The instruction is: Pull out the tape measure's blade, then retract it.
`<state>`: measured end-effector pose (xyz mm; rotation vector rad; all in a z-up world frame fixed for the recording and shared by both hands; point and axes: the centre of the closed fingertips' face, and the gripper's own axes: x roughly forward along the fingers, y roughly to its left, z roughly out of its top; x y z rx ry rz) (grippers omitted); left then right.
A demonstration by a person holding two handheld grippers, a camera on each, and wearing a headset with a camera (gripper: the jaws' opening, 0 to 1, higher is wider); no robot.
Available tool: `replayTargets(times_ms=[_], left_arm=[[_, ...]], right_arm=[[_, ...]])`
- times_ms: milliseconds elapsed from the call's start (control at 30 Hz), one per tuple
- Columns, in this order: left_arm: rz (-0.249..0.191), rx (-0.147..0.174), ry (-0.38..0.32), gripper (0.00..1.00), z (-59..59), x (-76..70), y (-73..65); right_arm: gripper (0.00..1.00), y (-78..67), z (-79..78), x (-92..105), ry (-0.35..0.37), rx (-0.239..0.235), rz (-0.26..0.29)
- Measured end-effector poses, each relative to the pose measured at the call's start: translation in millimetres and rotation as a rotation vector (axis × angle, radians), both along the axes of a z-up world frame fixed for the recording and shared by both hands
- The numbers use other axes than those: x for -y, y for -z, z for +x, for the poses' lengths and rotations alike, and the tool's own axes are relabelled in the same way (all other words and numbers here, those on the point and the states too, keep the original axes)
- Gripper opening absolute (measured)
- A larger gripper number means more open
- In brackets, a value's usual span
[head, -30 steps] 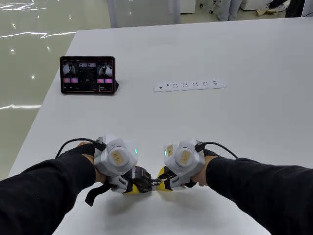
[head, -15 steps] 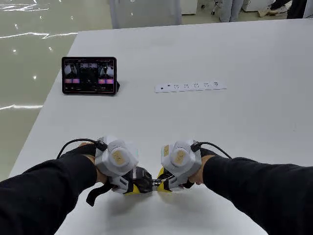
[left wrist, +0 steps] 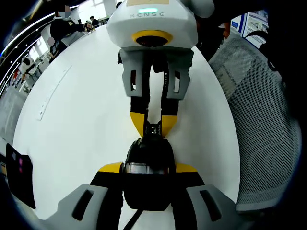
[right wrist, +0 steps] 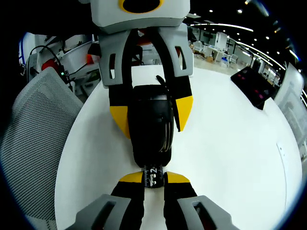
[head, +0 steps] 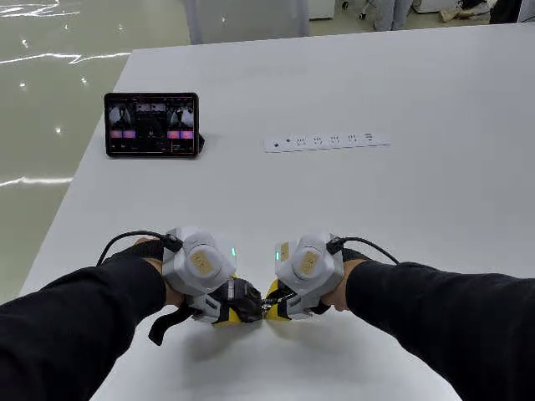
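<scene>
The tape measure [head: 240, 302] has a black case and sits low over the white table [head: 351, 209], between my two grippers. My left gripper [head: 227, 312] is shut on the case [left wrist: 149, 165], its yellow-tipped jaws on either side. My right gripper [head: 274, 310] faces it from the right, shut on the blade's end [right wrist: 153, 176], where a printed "2" shows. Only a very short piece of blade [left wrist: 152, 128] is out of the case [right wrist: 151, 128]. The two grippers' tips nearly meet.
A tablet [head: 151, 124] with a lit screen stands at the table's far left, near the left edge. A white power strip [head: 326, 141] lies further back at the centre. A grey mesh chair [left wrist: 261, 120] stands close behind the table's near edge.
My right gripper has edged slightly left toward the case. Both grips are unchanged and the blade stays almost fully in.
</scene>
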<state>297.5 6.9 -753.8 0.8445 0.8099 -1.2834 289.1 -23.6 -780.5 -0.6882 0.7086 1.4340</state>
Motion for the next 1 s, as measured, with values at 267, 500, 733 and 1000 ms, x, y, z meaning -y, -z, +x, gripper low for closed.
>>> replayTargets(times_ms=[267, 500, 733, 1000], left_arm=[[-0.005, 0.001, -0.006, 0.33, 0.3, -0.2, 0.0], [-0.005, 0.002, -0.006, 0.33, -0.3, -0.2, -0.6], [-0.005, 0.002, -0.005, 0.33, -0.6, -0.1, -0.7], [-0.008, 0.003, -0.005, 0.33, -0.5, 0.4, -0.1]], right_arm=[[0.11, -0.8, 1.2, 16.7, 0.012, -0.020, -0.007], [0.11, -0.2, 2.4, 25.4, 0.024, -0.019, -0.007], [0.11, -0.6, 2.6, 32.3, 0.033, -0.019, -0.014], [0.11, -1.0, 2.2, 40.7, 0.036, -0.018, -0.020]])
